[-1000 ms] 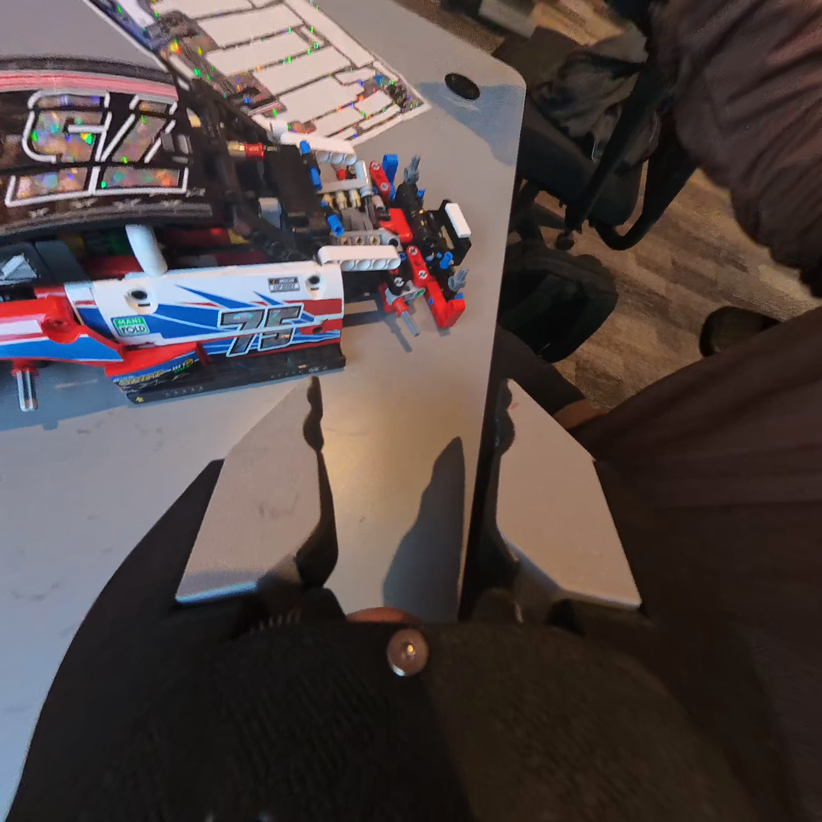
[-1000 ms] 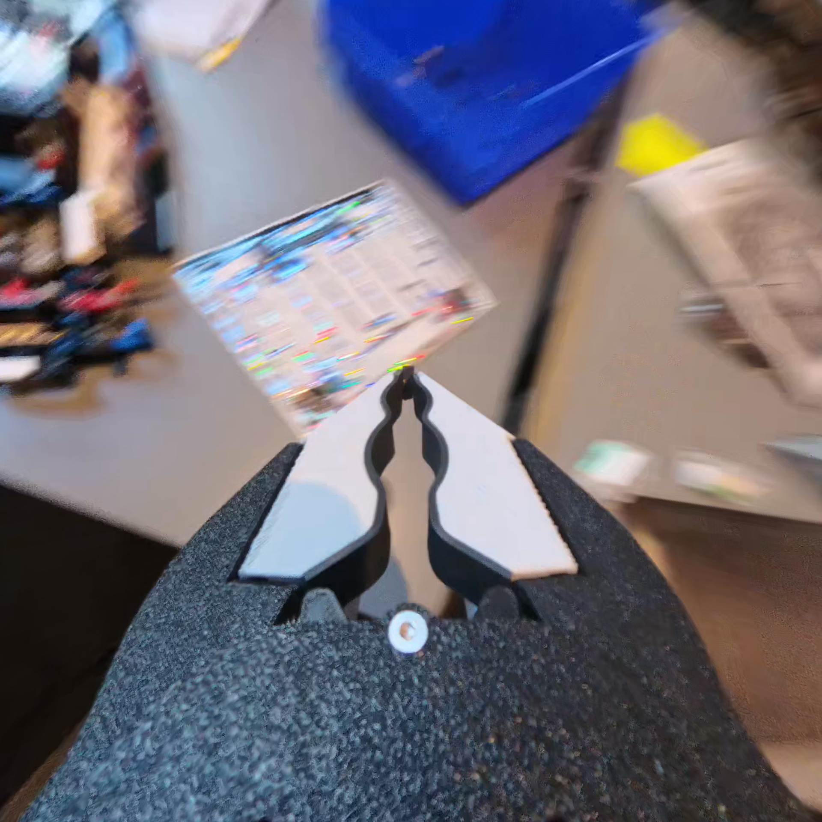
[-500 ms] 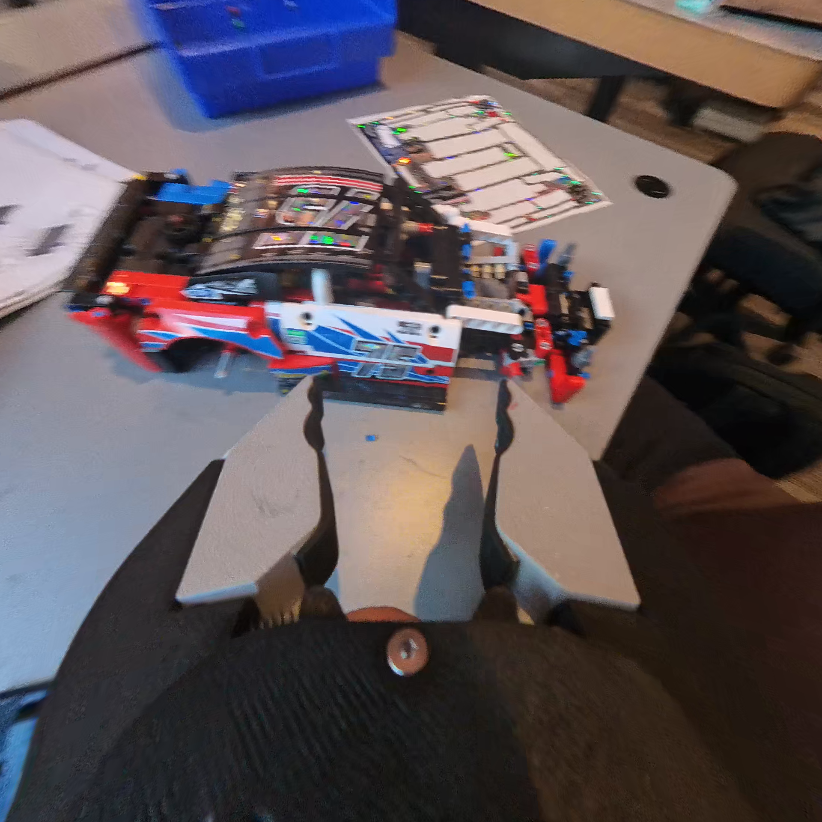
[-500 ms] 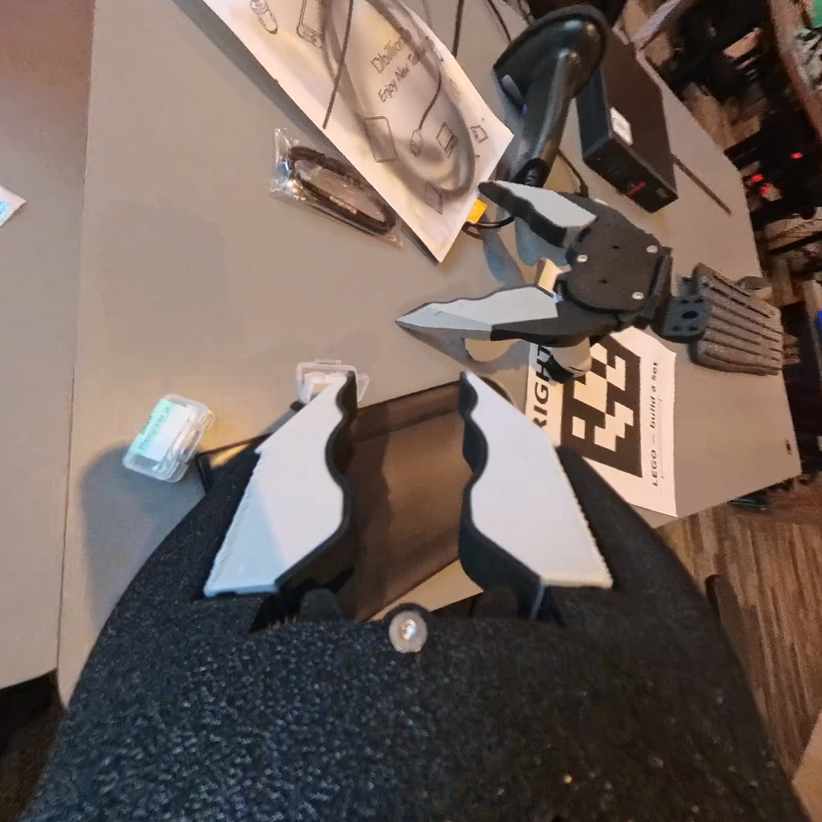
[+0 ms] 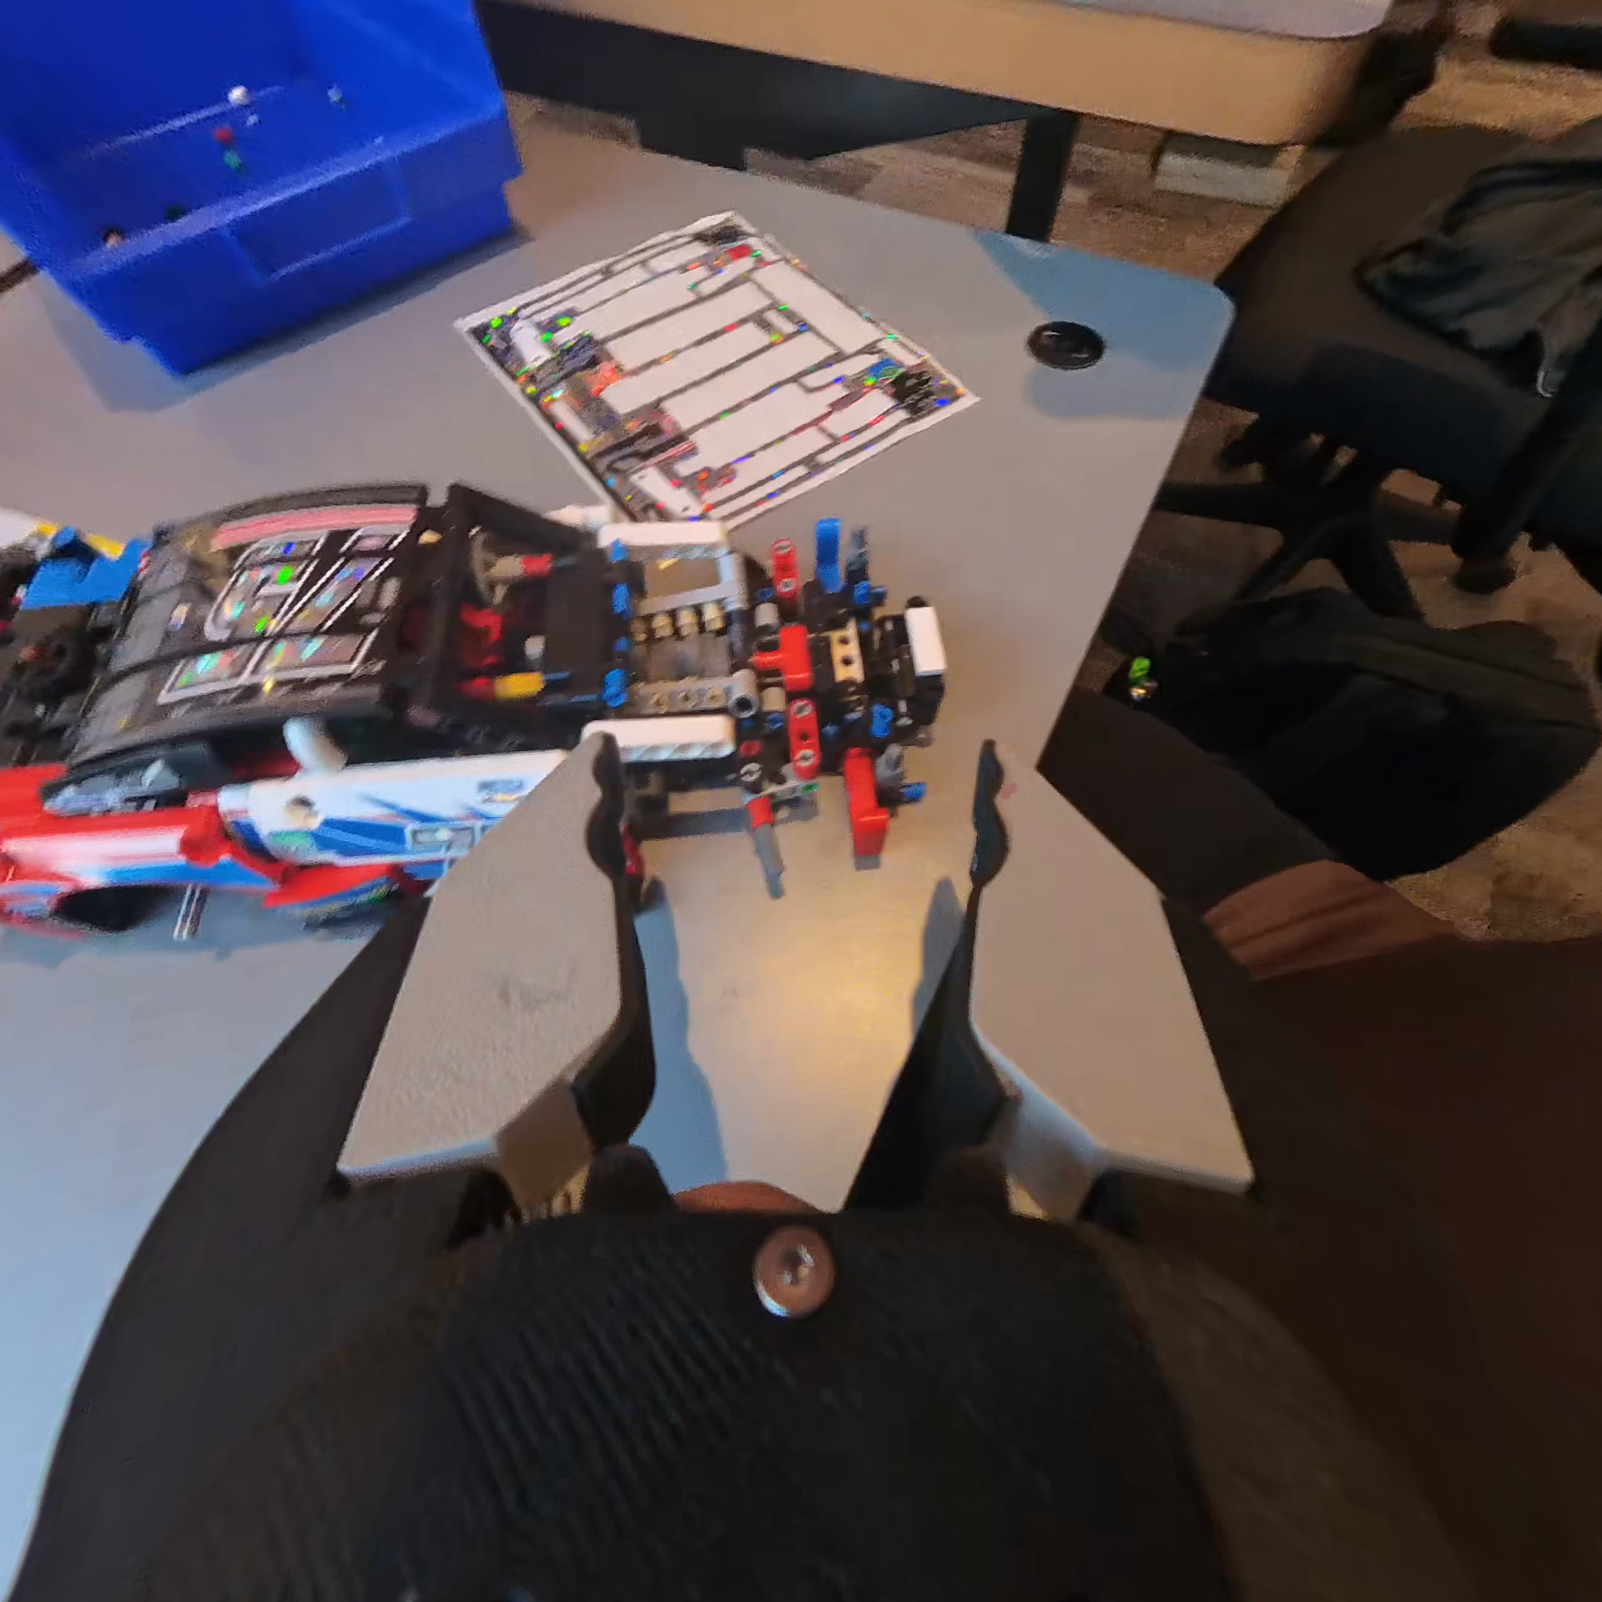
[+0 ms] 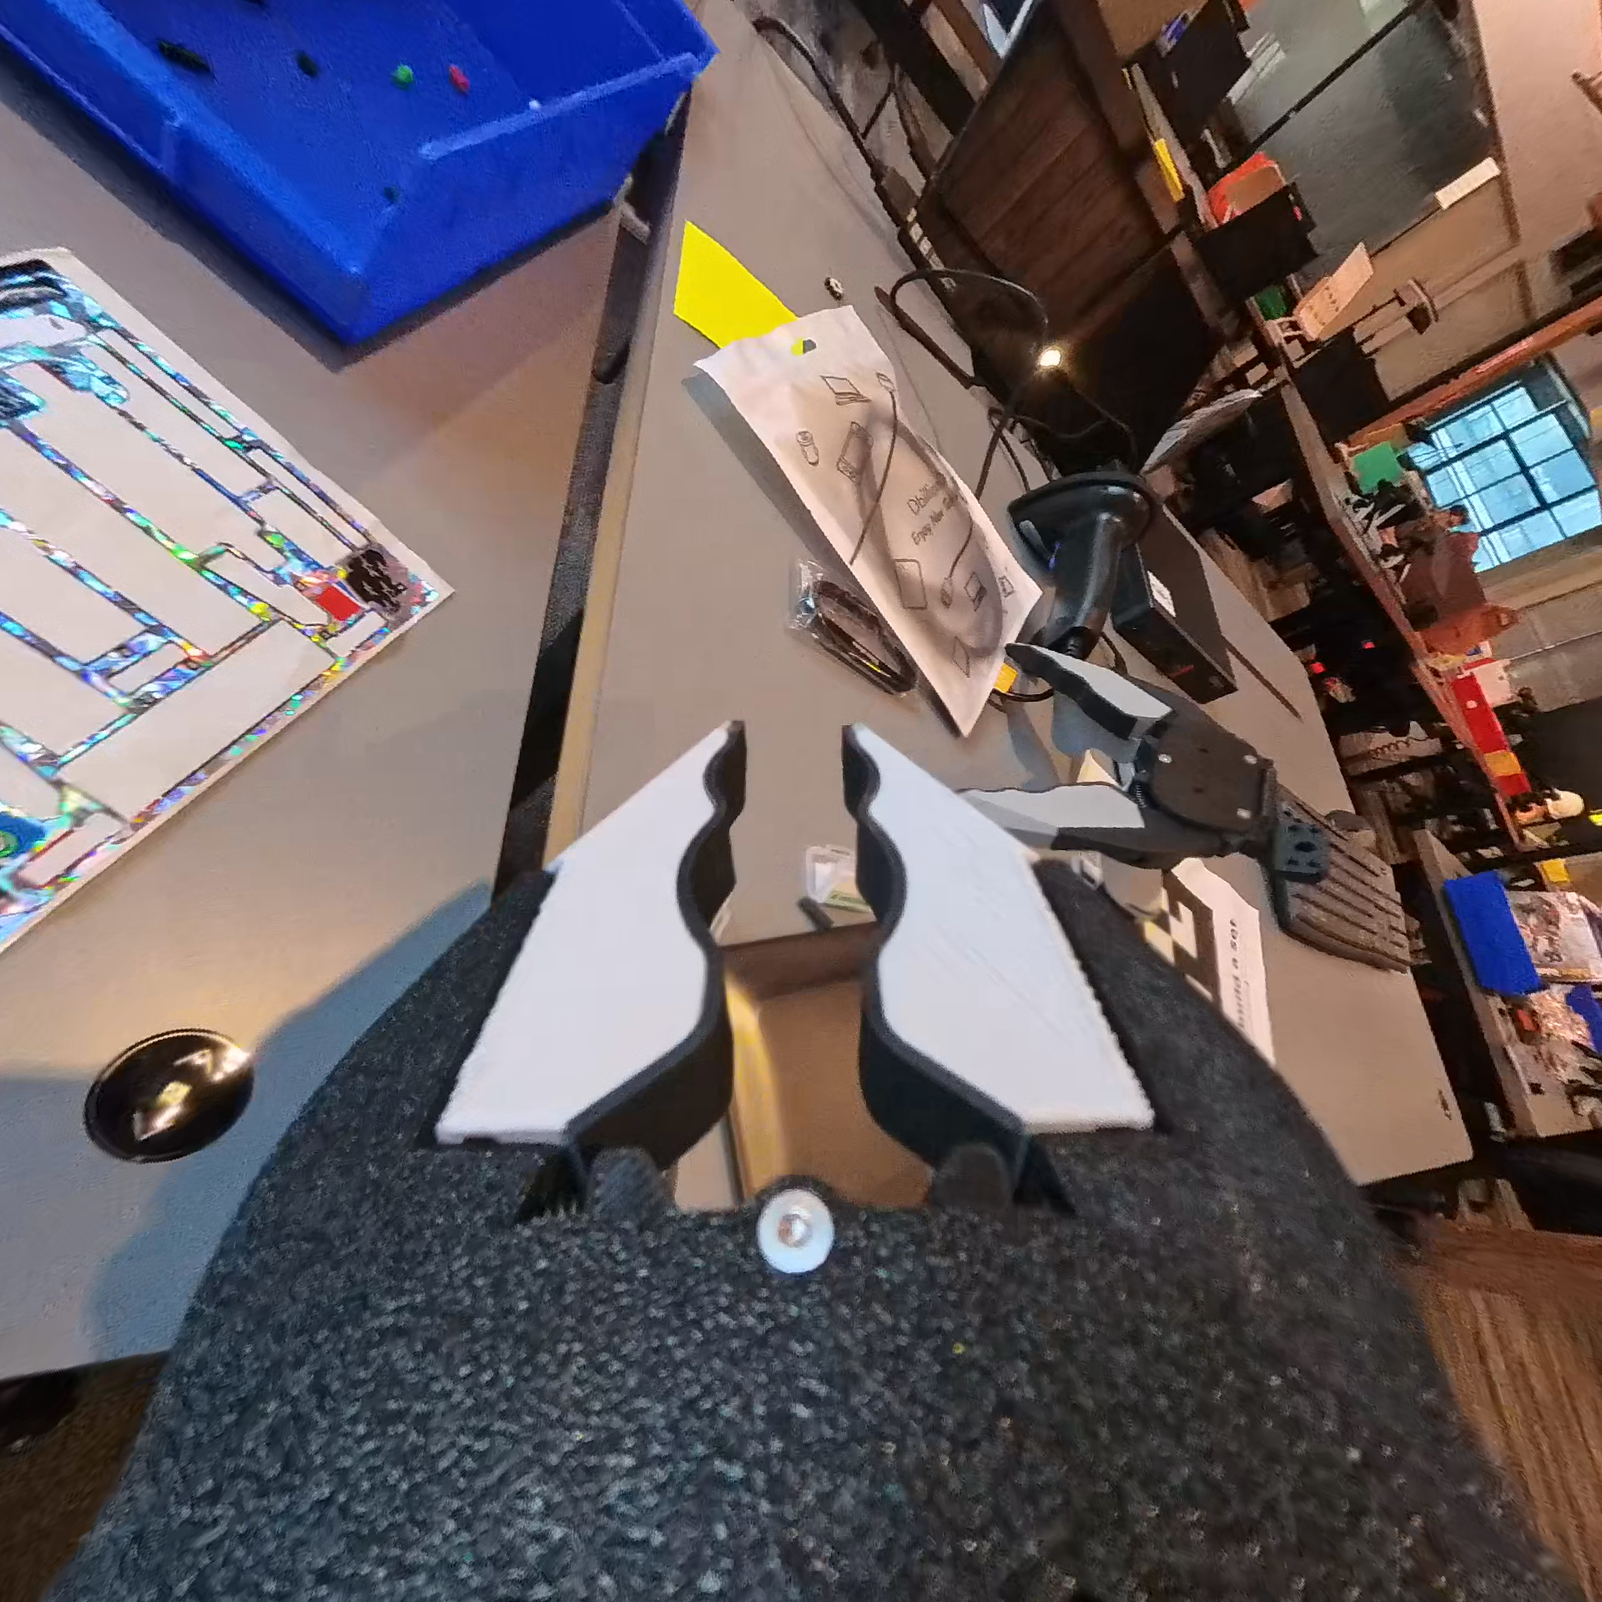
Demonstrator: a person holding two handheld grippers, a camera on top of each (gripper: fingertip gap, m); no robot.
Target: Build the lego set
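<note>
Left wrist view: left gripper (image 5: 793, 763) spread wide, empty, poised above grey table (image 5: 260, 1084). One lego car (image 5: 416, 685) just beyond the fingertips, its unfinished front end between them. One sticker sheet (image 5: 719, 364) and one blue bin (image 5: 251, 173) farther back.

Right wrist view: right gripper (image 6: 793, 737) narrowly parted, empty, touching nothing. Lego car outside this view. One spare gripper (image 6: 1153, 797) lying on the neighbouring table.

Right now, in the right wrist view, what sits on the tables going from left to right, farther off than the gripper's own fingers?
Holographic sticker sheet → blue plastic bin → yellow paper sheet → white printed pouch → black handheld scanner → spare grey-fingered gripper lying on the table.
</note>
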